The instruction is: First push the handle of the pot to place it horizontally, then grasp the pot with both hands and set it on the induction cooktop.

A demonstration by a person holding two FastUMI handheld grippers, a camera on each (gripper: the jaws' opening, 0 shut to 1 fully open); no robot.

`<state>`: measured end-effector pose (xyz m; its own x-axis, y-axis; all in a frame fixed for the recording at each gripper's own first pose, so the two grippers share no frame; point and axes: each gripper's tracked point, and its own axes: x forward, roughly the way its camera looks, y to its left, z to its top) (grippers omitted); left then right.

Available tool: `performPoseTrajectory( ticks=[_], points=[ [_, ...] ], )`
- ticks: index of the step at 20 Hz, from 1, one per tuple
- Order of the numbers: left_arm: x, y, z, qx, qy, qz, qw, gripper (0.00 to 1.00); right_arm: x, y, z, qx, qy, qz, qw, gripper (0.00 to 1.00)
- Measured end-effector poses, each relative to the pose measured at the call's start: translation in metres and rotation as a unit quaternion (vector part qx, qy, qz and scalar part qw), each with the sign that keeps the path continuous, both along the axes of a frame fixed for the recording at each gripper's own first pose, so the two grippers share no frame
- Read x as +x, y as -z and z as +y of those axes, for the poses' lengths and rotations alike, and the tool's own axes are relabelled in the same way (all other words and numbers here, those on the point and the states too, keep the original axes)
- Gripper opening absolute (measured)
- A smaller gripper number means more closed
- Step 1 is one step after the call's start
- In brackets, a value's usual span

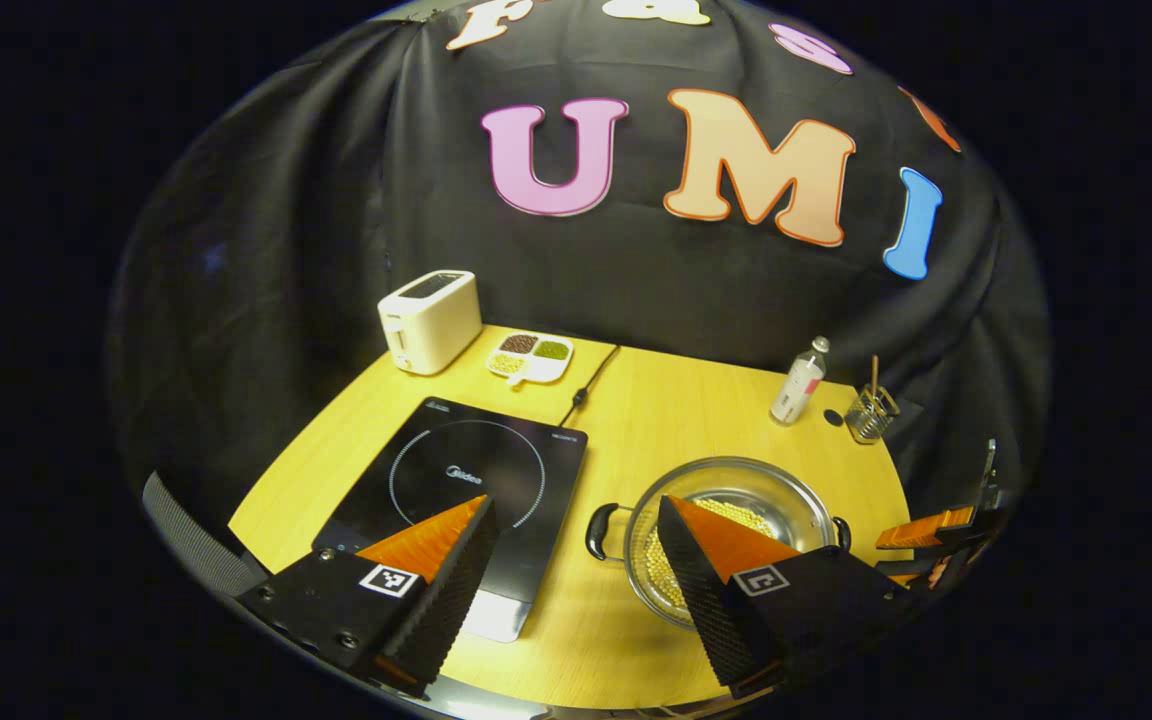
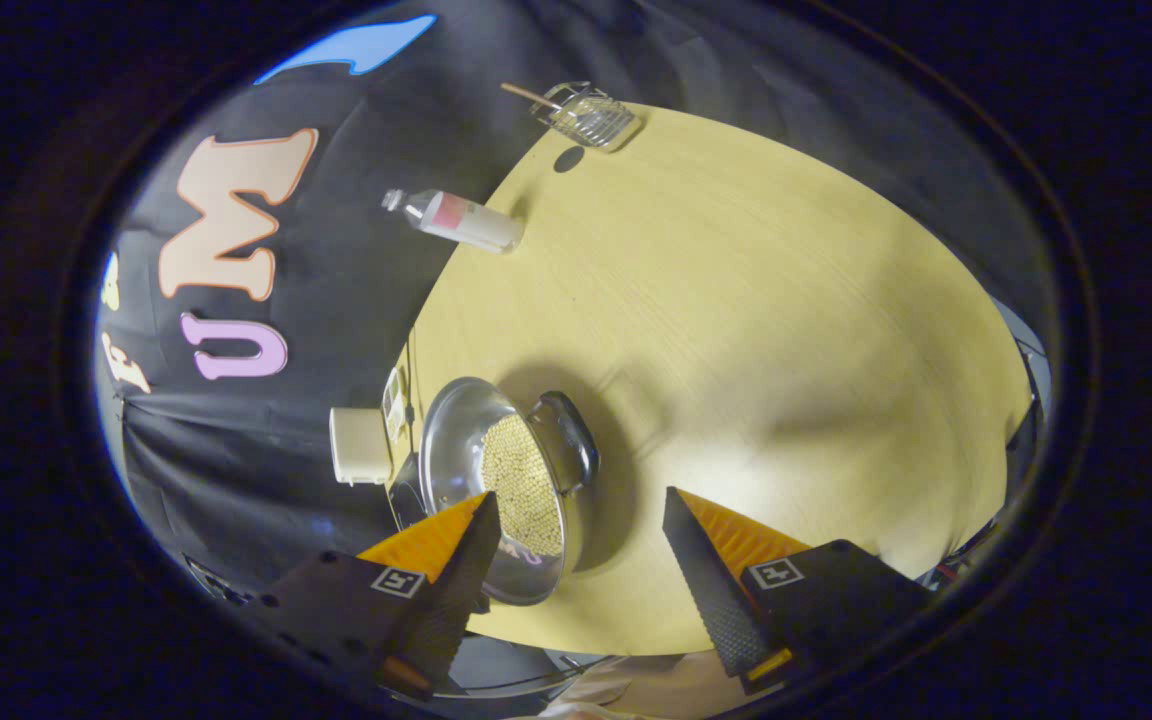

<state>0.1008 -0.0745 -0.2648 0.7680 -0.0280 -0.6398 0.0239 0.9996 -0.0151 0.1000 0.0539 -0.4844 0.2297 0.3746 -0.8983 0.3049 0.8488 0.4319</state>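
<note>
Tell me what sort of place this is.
Likely a staged kitchen setup in a recording booth: a wooden table bearing an induction cooktop, a toaster and a pot of beans, backed by black cloth.

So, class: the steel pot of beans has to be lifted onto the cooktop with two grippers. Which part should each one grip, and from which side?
Grip the pot by its two black side handles, which stick out at opposite ends of the rim. In the left gripper view they point left and right, so bring the left gripper in from the induction cooktop side and the right gripper from the far side, both open.
</note>
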Motion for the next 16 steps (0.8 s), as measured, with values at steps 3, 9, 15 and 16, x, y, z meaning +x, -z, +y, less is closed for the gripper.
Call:
performPoseTrajectory(
  ticks=[3, 9, 15, 16],
  points=[
    [-0.001, 0.023, -0.005, -0.013, 0.025, 0.049, 0.998, 0.98, 0.01, -0.002, 0.004, 0.001, -0.018, -0.003, 1.0, 1.0],
    [0.003, 0.071, -0.015, -0.046, 0.056, 0.146, 0.987, 0.96, 0.029, 0.007, 0.011, -0.009, -0.075, -0.004, 0.997, 0.92],
    [0.016, 0.111, -0.024, -0.078, 0.056, 0.219, 0.971, 0.96, 0.037, 0.03, 0.03, -0.005, -0.117, 0.021, 0.993, 0.9],
    [0.016, 0.117, -0.025, -0.081, 0.055, 0.232, 0.968, 0.96, 0.038, 0.035, 0.032, -0.004, -0.119, 0.027, 0.993, 0.9]
  ],
)
